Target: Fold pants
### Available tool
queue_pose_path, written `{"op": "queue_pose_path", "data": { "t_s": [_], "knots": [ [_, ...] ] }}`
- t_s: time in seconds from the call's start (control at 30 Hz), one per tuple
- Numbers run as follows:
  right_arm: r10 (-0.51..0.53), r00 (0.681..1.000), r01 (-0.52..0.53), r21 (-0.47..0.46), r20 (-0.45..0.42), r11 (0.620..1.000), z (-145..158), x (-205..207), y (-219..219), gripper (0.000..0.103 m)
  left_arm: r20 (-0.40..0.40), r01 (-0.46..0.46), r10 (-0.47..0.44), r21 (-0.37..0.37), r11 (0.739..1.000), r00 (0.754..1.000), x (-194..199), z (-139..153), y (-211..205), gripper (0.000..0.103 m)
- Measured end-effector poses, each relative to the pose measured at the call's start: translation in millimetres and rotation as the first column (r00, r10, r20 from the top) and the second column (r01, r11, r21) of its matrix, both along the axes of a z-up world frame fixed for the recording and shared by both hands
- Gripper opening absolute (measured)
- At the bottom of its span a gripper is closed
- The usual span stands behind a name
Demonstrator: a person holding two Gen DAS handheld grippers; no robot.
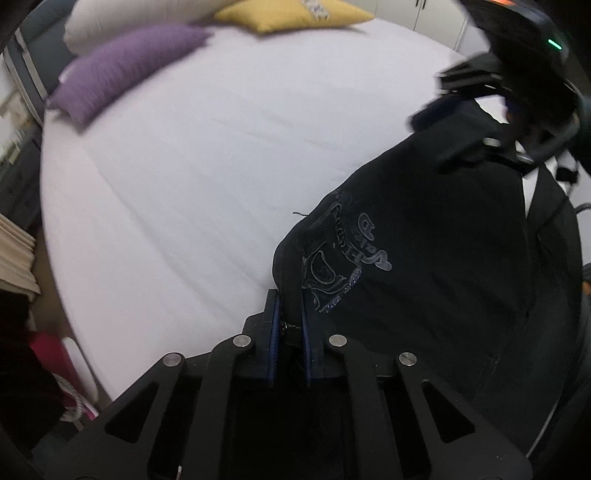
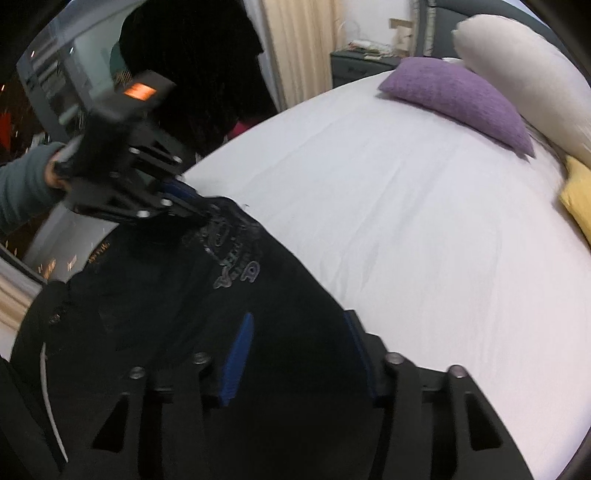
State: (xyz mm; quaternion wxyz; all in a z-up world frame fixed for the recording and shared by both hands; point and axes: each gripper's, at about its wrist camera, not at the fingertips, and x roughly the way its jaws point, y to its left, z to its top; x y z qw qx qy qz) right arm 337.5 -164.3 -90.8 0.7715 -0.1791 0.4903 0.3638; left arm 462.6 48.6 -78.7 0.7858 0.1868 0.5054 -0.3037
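Note:
Black pants (image 1: 424,258) with a grey printed logo (image 1: 343,254) hang stretched over the near edge of the white bed (image 1: 221,147). My left gripper (image 1: 290,314) is shut on one corner of the pants' edge, right beside the logo. It also shows in the right wrist view (image 2: 199,212), pinching that corner. My right gripper (image 2: 299,328) has its blue-padded fingers (image 2: 240,354) well apart, with the pants (image 2: 184,314) lying between and over them. In the left wrist view the right gripper (image 1: 439,103) is blurred at the far end of the pants.
A purple cushion (image 1: 125,70), a white pillow (image 2: 524,85) and a yellow cushion (image 1: 291,14) lie at the head of the bed. A beige curtain (image 2: 299,48) and a nightstand (image 2: 354,66) stand beside it.

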Motion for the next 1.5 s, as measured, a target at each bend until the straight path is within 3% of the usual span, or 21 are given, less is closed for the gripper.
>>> {"op": "queue_pose_path", "data": {
  "t_s": [0.2, 0.37, 0.4, 0.5, 0.57, 0.83, 1.07, 1.3, 1.5],
  "knots": [
    [0.031, 0.999, -0.033, -0.055, -0.031, 0.998, -11, 22, 21, 0.050, 0.121, 0.022, -0.025, 0.028, 0.999, 0.992, -34, 6, -1, 0.009],
    [0.072, 0.994, -0.078, -0.083, -0.077, 0.994, -17, 30, 32, 0.050, 0.152, 0.037, -0.042, 0.036, 0.999, 0.987, -73, 2, -13, 0.009],
    [0.079, 0.993, -0.086, -0.083, -0.090, 0.993, -19, 31, 34, 0.046, 0.156, 0.036, -0.042, 0.039, 0.999, 0.987, -75, 6, -18, 0.009],
    [0.093, 0.989, -0.103, -0.089, -0.116, 0.991, -22, 33, 37, 0.021, 0.157, 0.033, -0.039, 0.035, 0.999, 0.987, -82, 2, -14, 0.009],
    [0.109, 0.988, -0.121, -0.109, -0.109, 0.987, -21, 26, 39, 0.011, 0.159, 0.031, -0.036, 0.032, 0.999, 0.987, -91, 4, -13, 0.009],
    [0.068, 0.996, -0.073, -0.105, -0.056, 0.992, -4, 3, 37, 0.006, 0.174, 0.001, -0.003, 0.013, 1.000, 0.985, -107, 11, -2, 0.008],
    [-0.091, 0.994, 0.095, 0.053, -0.059, 0.994, 4, -29, 28, 0.006, 0.185, -0.023, 0.024, -0.005, 1.000, 0.982, -127, 19, 1, 0.007],
    [-0.201, 0.960, 0.244, 0.224, -0.196, 0.944, 3, -56, 31, 0.006, 0.195, -0.024, 0.025, -0.007, 1.000, 0.980, -165, 29, -2, 0.007],
    [-0.208, 0.961, 0.245, 0.214, -0.183, 0.945, 13, -89, 30, 0.005, 0.219, -0.026, 0.025, 0.000, 1.000, 0.975, -209, 37, 0, 0.007]
  ]
}}
